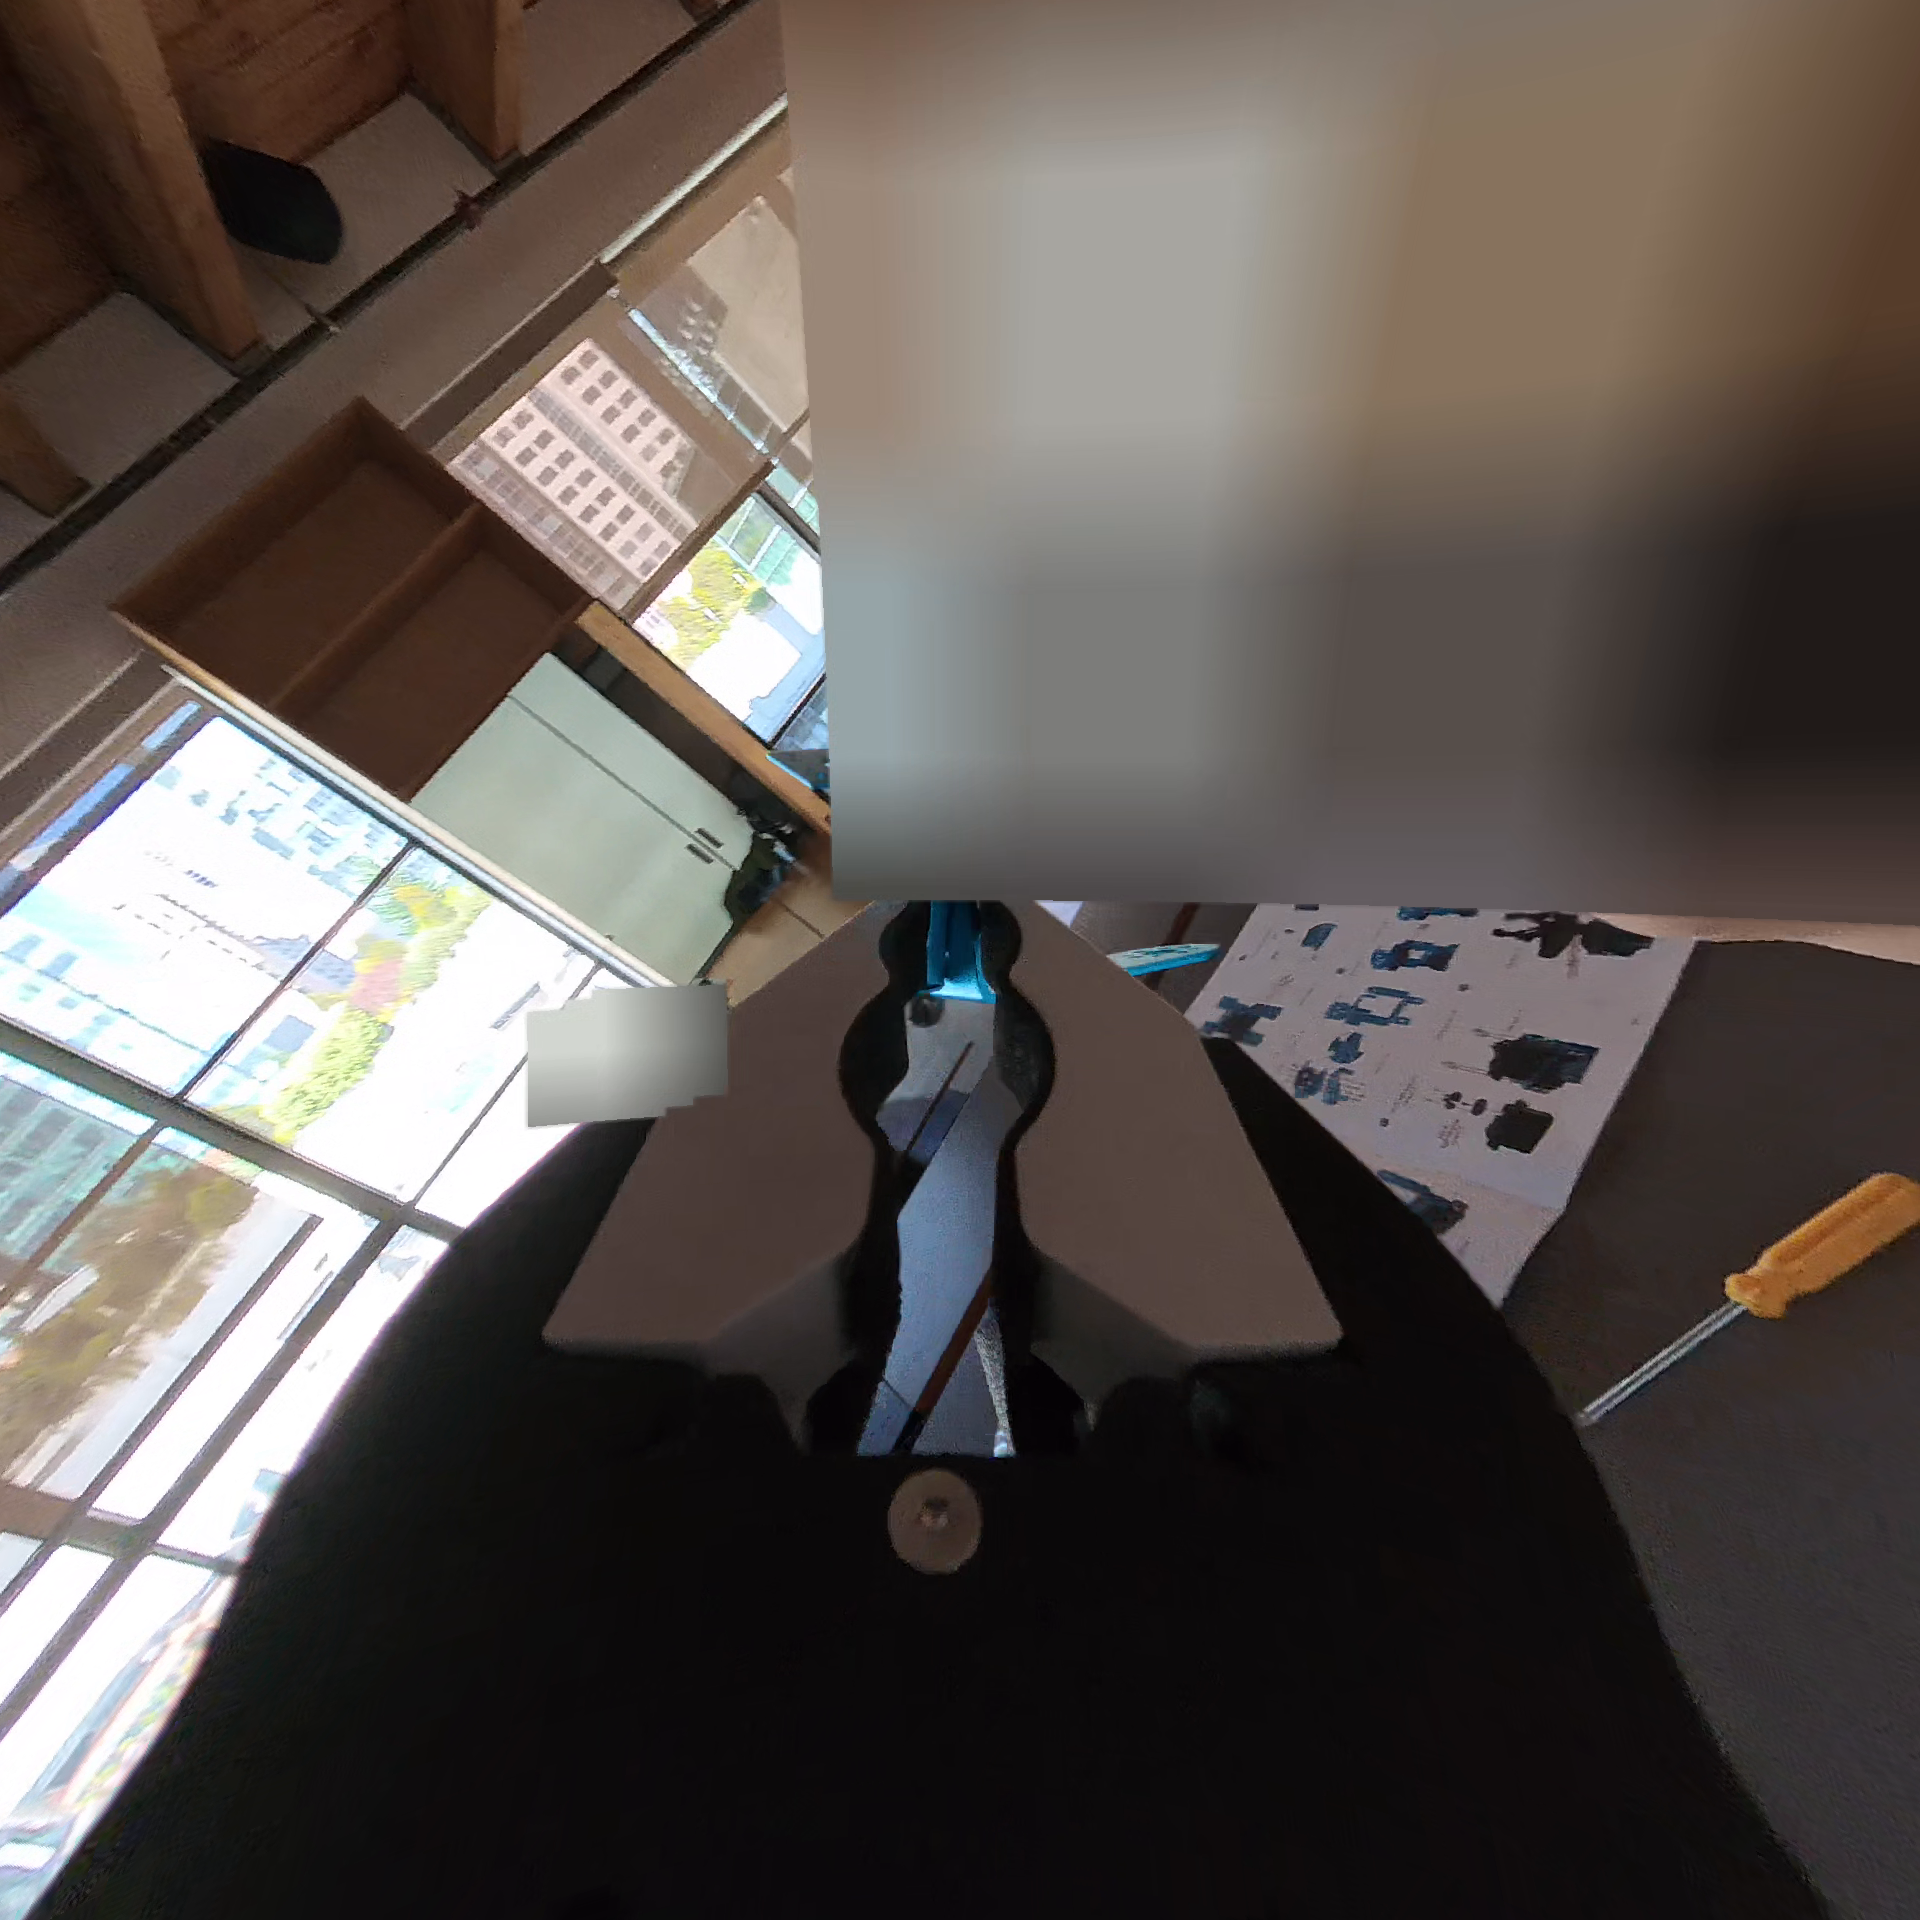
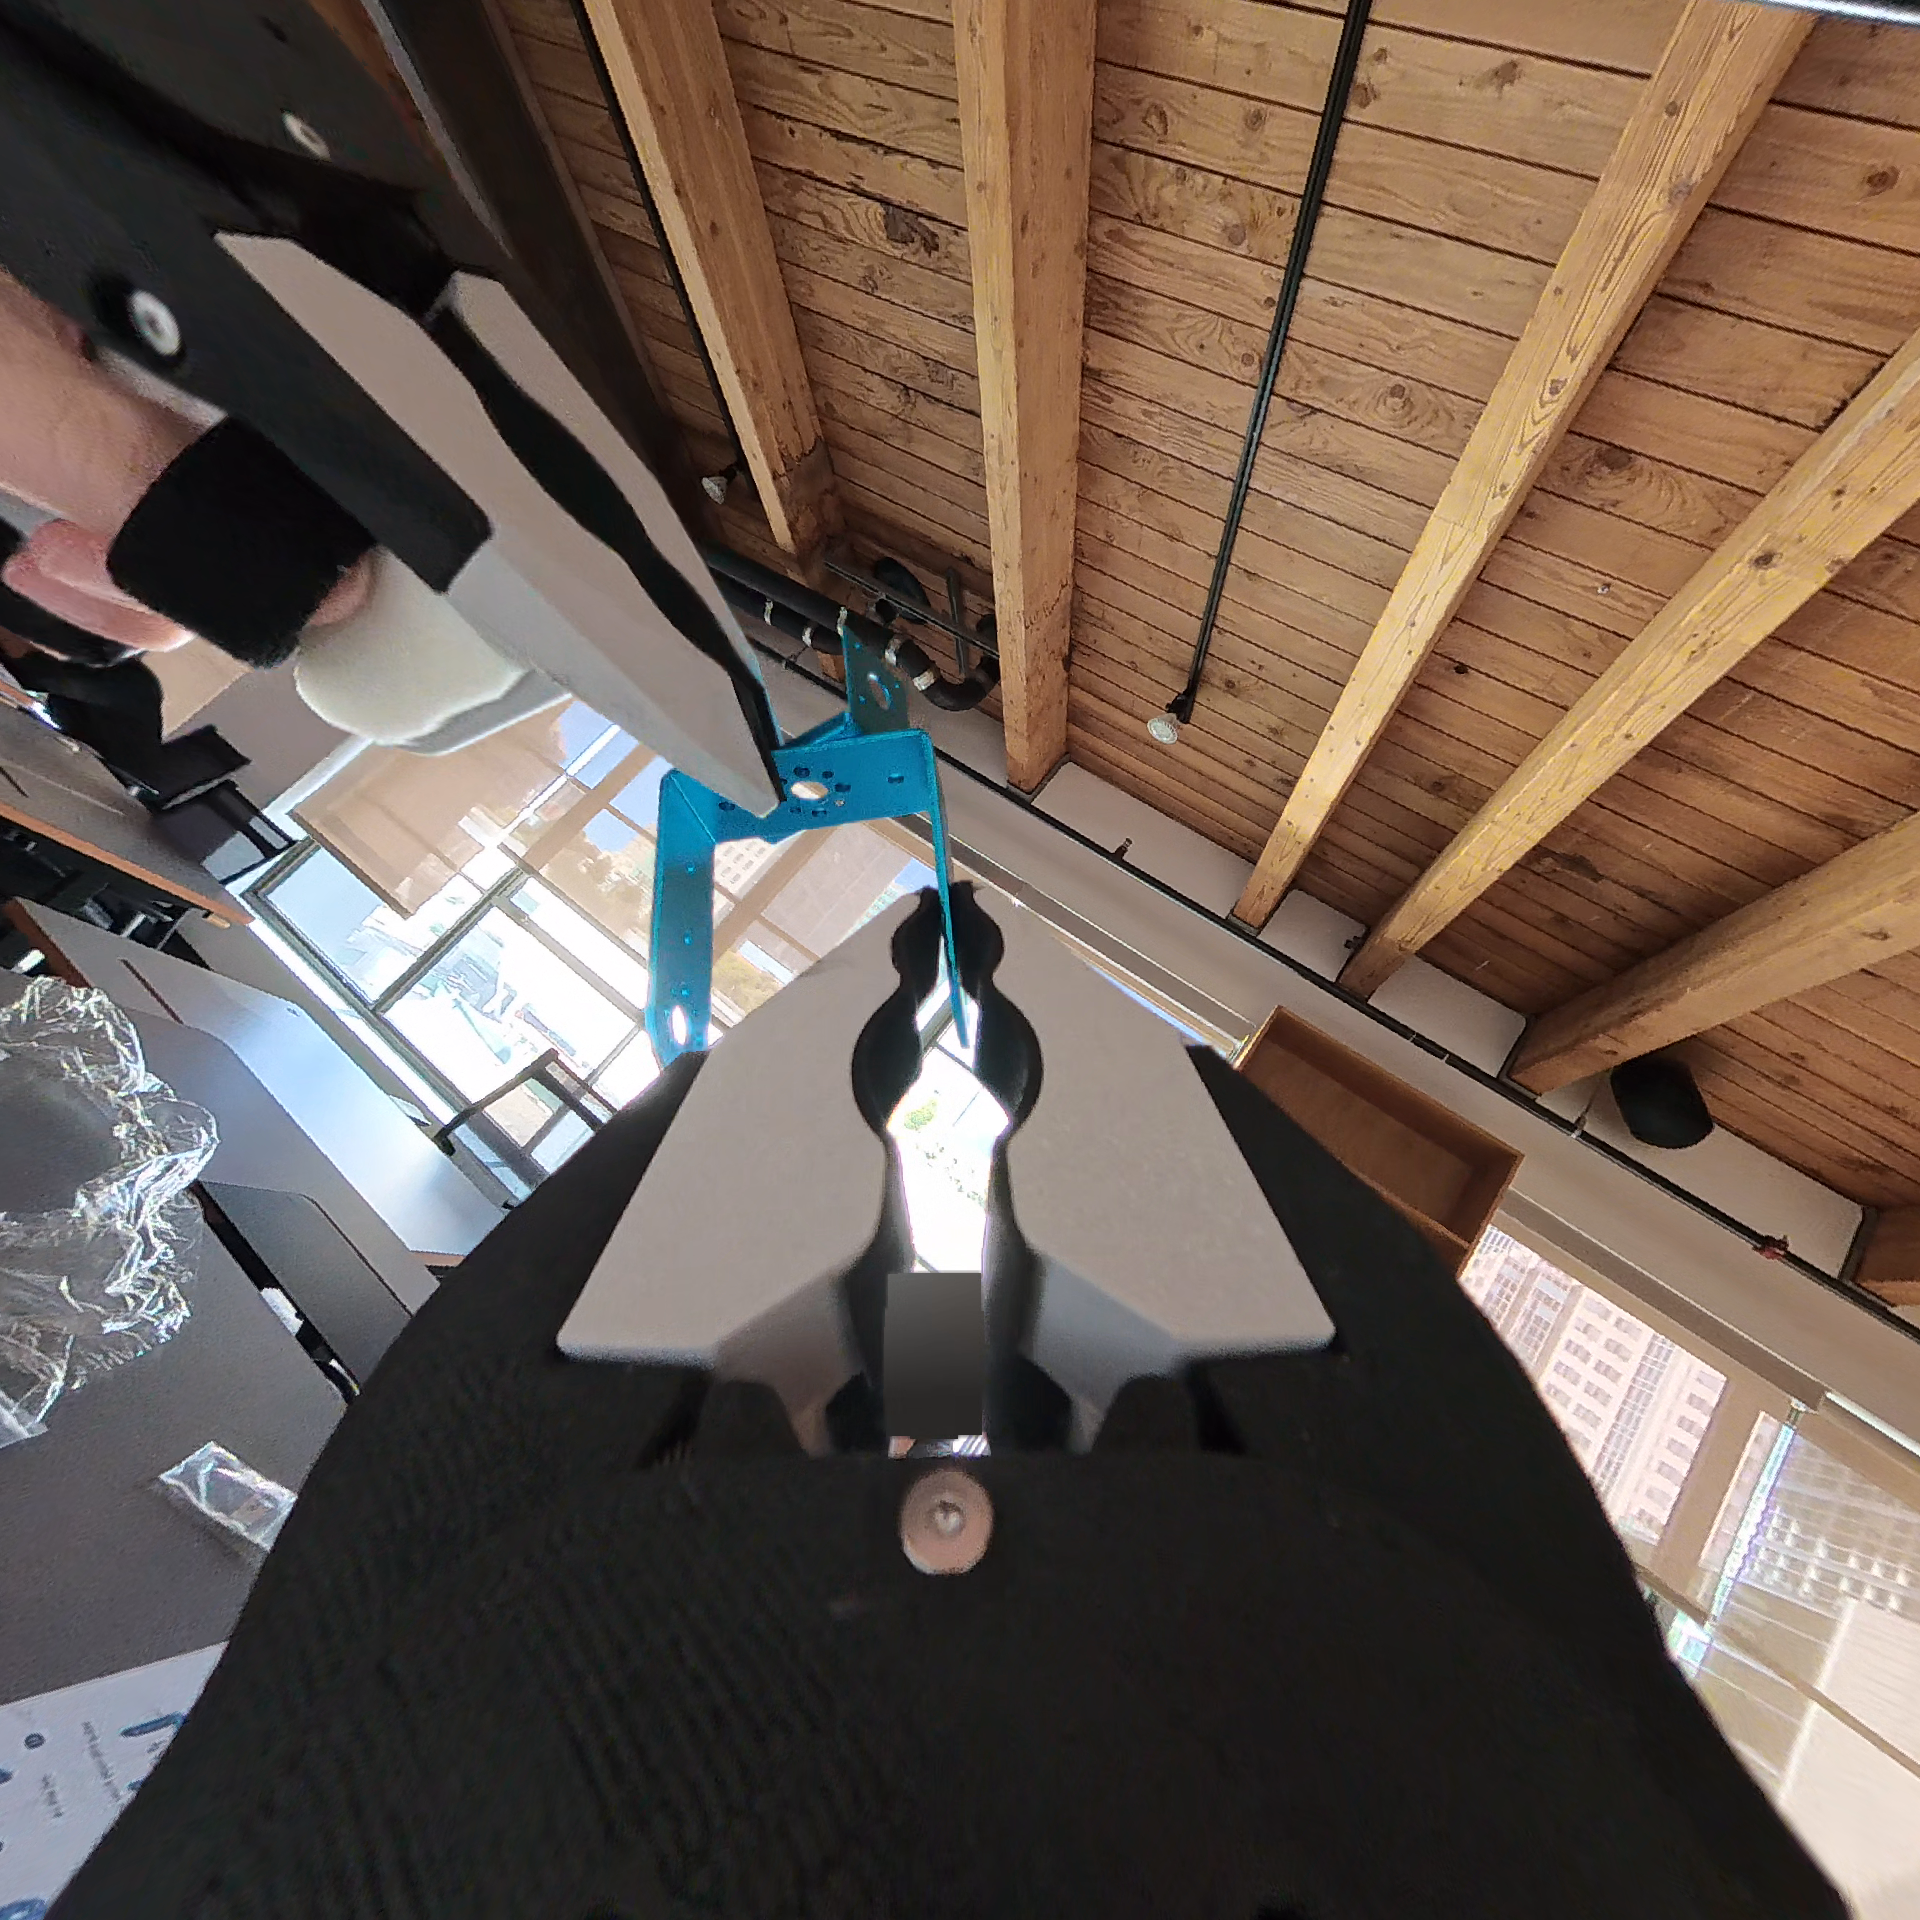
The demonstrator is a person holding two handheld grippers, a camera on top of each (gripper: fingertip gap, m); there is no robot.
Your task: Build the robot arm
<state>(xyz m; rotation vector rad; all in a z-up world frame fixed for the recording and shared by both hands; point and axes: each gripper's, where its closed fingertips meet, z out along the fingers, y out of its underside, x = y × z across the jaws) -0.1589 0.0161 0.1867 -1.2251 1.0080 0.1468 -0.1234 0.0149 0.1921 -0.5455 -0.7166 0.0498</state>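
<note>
A blue U-shaped metal bracket point(image 2: 894, 764) with several holes is held up in the air between both grippers. My right gripper point(image 2: 948, 914) is shut on the end of one bracket leg. My left gripper point(image 2: 774, 795) comes in from the upper left of the right wrist view and is shut on the bracket's flat middle part. In the left wrist view, my left gripper point(image 1: 954, 925) is shut with a piece of the blue bracket point(image 1: 956, 966) between its tips. The bracket's other leg point(image 2: 681, 935) hangs free.
A yellow-handled screwdriver point(image 1: 1818, 1242) and a printed sheet with blue and black pictures point(image 1: 1455, 1039) lie on the dark table point(image 1: 1766, 1507). A flat blue part point(image 1: 1164, 954) lies beyond. Crumpled clear plastic point(image 2: 94, 1143) and a small plastic bag point(image 2: 223, 1496) lie at the left. The left gripper's tips are roughly 4 cm from the right gripper's.
</note>
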